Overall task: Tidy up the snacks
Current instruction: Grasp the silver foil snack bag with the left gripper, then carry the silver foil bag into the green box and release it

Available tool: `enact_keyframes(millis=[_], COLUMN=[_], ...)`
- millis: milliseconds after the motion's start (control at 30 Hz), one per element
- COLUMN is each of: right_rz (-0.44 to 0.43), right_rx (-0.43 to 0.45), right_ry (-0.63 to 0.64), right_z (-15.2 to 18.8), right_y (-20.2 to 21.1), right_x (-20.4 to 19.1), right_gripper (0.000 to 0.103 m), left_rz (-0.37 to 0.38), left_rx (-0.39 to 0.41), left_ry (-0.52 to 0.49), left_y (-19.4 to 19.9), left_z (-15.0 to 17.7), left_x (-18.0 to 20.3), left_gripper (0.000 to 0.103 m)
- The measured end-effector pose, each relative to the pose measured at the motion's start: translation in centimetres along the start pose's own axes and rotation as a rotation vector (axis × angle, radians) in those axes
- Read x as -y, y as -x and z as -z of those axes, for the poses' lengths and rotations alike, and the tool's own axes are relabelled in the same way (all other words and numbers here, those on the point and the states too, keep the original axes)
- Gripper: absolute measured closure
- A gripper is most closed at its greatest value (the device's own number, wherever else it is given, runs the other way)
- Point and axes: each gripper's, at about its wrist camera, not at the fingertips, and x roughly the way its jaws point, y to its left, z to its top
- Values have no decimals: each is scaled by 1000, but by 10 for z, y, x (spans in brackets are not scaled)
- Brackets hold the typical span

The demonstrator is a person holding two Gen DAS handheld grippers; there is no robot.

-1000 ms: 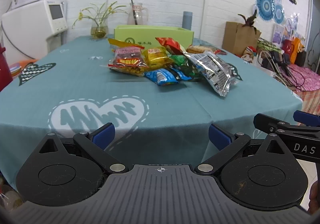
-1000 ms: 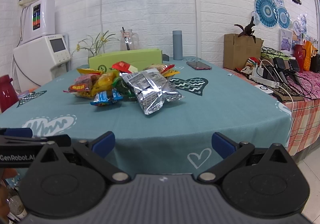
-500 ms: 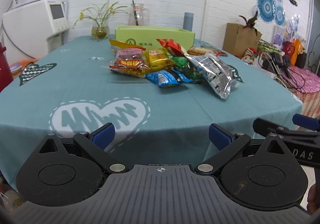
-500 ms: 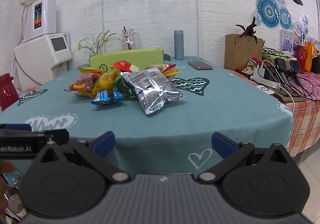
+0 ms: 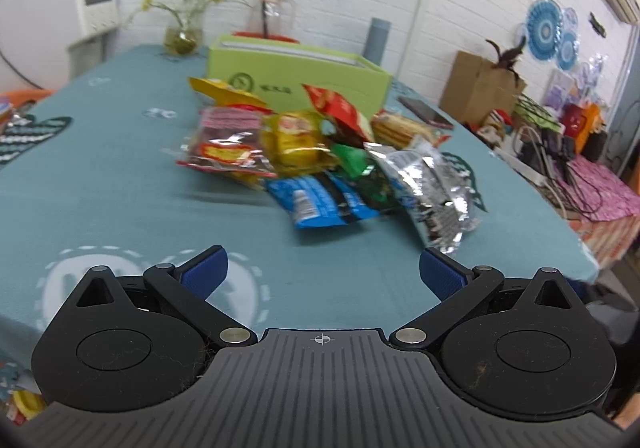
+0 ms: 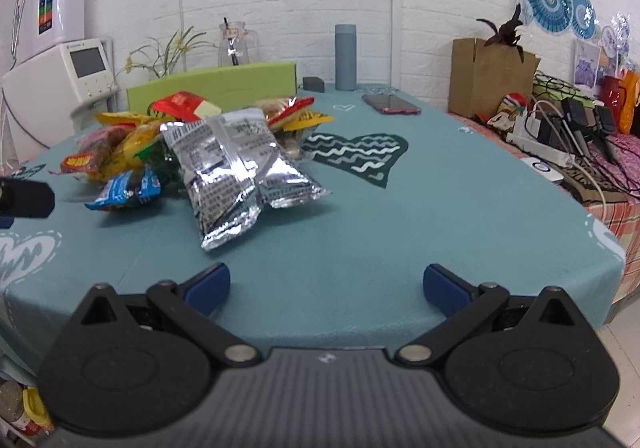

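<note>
A pile of snack packets lies mid-table on the teal cloth: a silver packet (image 5: pixel 432 183) (image 6: pixel 224 167), a blue packet (image 5: pixel 320 201) (image 6: pixel 126 187), a yellow packet (image 5: pixel 298 141), a red-and-clear packet (image 5: pixel 226 147) and a red packet (image 5: pixel 340 109). A light green open box (image 5: pixel 296 77) (image 6: pixel 212 83) stands behind the pile. My left gripper (image 5: pixel 322 274) is open and empty, over the table in front of the pile. My right gripper (image 6: pixel 326 286) is open and empty at the table's near edge. The left gripper's finger tip (image 6: pixel 24 197) shows at the right wrist view's left edge.
A phone (image 6: pixel 392 103), a grey flask (image 6: pixel 346 57), a glass jug (image 6: pixel 234 43) and a vase with flowers (image 5: pixel 184 35) stand at the back of the table (image 6: pixel 400 228). A white appliance (image 6: pixel 56 87) is at the left. A cardboard box (image 6: pixel 488 79) and cables (image 6: pixel 560 131) are at the right.
Both grippers have moved up and forward over the table toward the snack pile. The right gripper no longer shows in the left wrist view. Both stay open.
</note>
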Motion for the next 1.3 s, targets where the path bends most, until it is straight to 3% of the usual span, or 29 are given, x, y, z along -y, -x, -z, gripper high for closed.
enact_keyframes(millis=[200, 267, 333, 433, 600, 667, 700, 733, 833, 900, 1100, 1300], right_rz=[-109, -154, -231, -281, -348, -366, -378, -398, -412, -428, -422, -431], right_rx=[42, -32, 3, 24, -11, -36, -58, -80, -97, -101, 28, 113], right_ry=[58, 63, 107, 253, 335, 347, 349, 340, 328, 314, 350, 408], right_z=[4, -13, -30, -50, -69, -74, -74, -73, -77, -84, -138, -223], right_y=[-5, -7, -2, -9, -48, -64, -70, -72, -68, -61, -53, -125], right_x=[16, 21, 20, 2, -12, -15, -16, -16, -17, -18, -39, -81], right_gripper=[1, 0, 0, 1, 1, 3, 17, 26, 34, 35, 35, 35], left_rz=[114, 134, 153, 169, 210, 228, 245, 262, 355, 397, 440, 348], left_rx=[-79, -113, -132, -144, -216, -233, -237, -256, -307, -322, -197, -53], left_ry=[33, 58, 98, 131, 170, 178, 170, 162, 176, 183, 110, 37], left_y=[-35, -49, -61, -76, -105, -114, -118, -121, -125, -119, -90, -112], left_z=[-22, -31, -42, -55, -63, -62, -62, -63, -63, -70, -126, -219], left_x=[24, 30, 32, 34, 33, 30, 29, 27, 16, 9, -1, -26], left_gripper=[11, 12, 13, 14, 20, 26, 39, 60, 76, 80, 80, 79])
